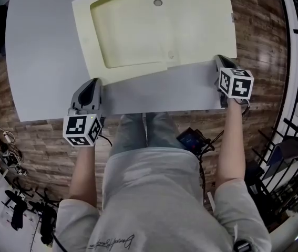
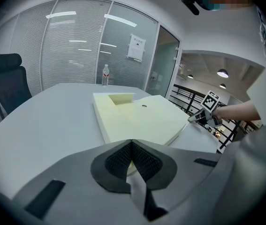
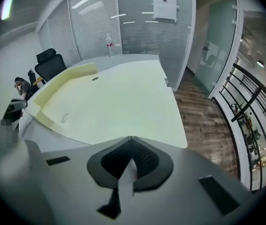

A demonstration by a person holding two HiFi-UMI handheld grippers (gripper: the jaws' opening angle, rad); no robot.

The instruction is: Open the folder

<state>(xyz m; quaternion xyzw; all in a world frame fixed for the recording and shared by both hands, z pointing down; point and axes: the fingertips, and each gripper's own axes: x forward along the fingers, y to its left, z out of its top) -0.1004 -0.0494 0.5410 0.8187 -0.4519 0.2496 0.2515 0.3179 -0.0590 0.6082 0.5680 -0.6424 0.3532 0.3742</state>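
Folder (image 1: 154,30) far edge beyond frame

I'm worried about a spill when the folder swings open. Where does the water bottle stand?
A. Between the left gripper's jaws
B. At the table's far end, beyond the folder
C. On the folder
B: in the left gripper view the water bottle stands upright on the table, past the far edge of the folder.

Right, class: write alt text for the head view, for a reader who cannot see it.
A pale yellow folder lies flat on a grey table, seen from above. A person holds a gripper in each hand: the left gripper at the folder's near left corner, the right gripper at its near right edge.
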